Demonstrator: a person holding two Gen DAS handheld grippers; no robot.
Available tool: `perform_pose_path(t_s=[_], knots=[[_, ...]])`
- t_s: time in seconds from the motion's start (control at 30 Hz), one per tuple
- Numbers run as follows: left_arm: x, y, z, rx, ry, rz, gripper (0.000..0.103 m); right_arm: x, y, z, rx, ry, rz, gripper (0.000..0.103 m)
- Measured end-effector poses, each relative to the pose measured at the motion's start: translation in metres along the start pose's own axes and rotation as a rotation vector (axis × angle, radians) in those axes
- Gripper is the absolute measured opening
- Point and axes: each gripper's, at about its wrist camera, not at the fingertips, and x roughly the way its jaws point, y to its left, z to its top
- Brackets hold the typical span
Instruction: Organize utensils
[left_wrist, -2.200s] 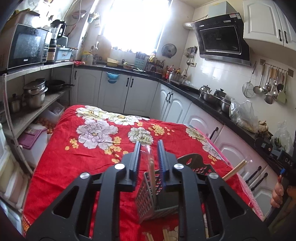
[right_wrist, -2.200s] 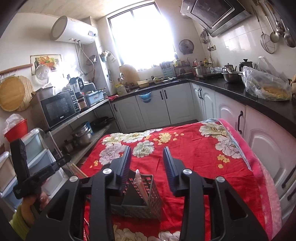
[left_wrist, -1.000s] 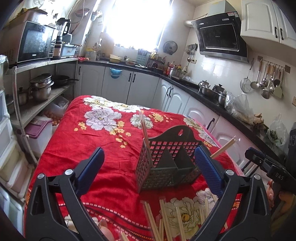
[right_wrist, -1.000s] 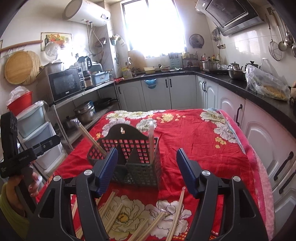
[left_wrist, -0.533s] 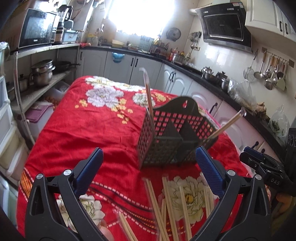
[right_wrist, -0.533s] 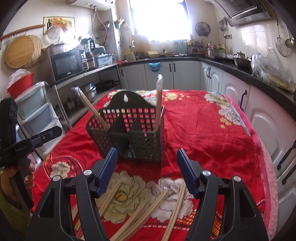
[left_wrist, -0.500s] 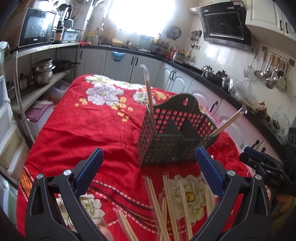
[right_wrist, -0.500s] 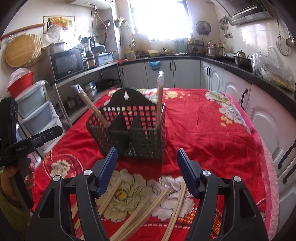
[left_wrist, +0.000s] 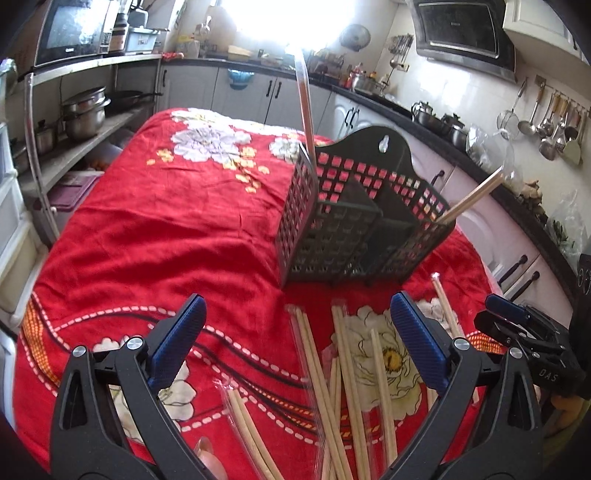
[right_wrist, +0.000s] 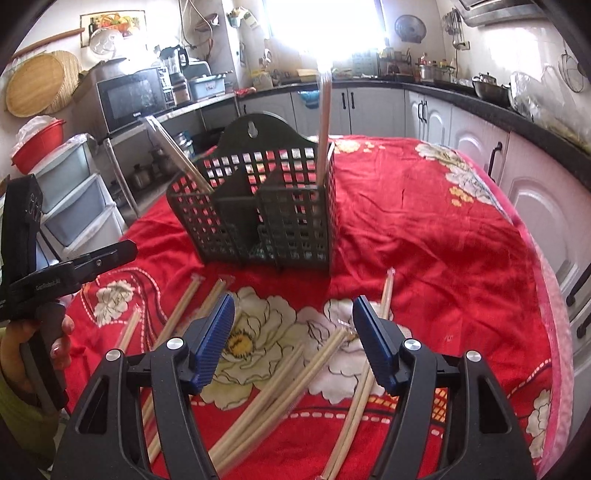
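A dark grey slotted utensil caddy (left_wrist: 354, 221) (right_wrist: 266, 206) stands on the red floral cloth (left_wrist: 166, 229). One wrapped chopstick pair (left_wrist: 304, 107) (right_wrist: 323, 122) stands upright in an end compartment. Another pair (left_wrist: 472, 195) (right_wrist: 173, 151) leans out of the opposite end. Several loose wrapped chopsticks (left_wrist: 347, 380) (right_wrist: 280, 384) lie scattered on the cloth in front of the caddy. My left gripper (left_wrist: 295, 306) hangs open and empty above them. My right gripper (right_wrist: 293, 306) is open and empty too, over the same scatter.
Kitchen cabinets (right_wrist: 535, 192) run close along the table's right side. Shelves with pots (left_wrist: 81, 114) and plastic drawers (right_wrist: 74, 199) stand on the left. A person's hand (right_wrist: 55, 339) grips the other tool's handle at the left edge of the right wrist view.
The left gripper let go of the upright chopstick pair in the caddy and opened wide. Both grippers then drew back, sank and tipped down over the loose chopsticks.
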Motion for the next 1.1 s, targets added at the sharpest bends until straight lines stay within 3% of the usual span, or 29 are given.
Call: perform_pose_path(t_s=[0.13, 0.2, 0.37, 0.53, 0.63, 1.1], knots=[[0.011, -0.003, -0.007, 0.001, 0.036, -0.007, 0.092, 0.007, -0.006, -0.007, 0.018, 0.04, -0.007, 0.062], [0.019, -0.004, -0.011, -0.002, 0.063, -0.014, 0.089, 0.012, -0.01, -0.01, 0.031, 0.062, -0.009, 0.055], [0.03, -0.004, -0.015, -0.023, 0.108, -0.043, 0.075, 0.021, -0.021, -0.016, 0.081, 0.104, 0.013, 0.047], [0.044, 0.0, -0.019, -0.054, 0.173, -0.077, 0.051, 0.029, -0.027, -0.019, 0.123, 0.134, 0.038, 0.041], [0.052, 0.0, -0.02, -0.059, 0.202, -0.075, 0.044, 0.034, -0.031, -0.021, 0.145, 0.155, 0.041, 0.039], [0.087, 0.004, -0.012, -0.095, 0.294, -0.089, 0.031, 0.057, -0.045, -0.024, 0.223, 0.226, 0.055, 0.033]])
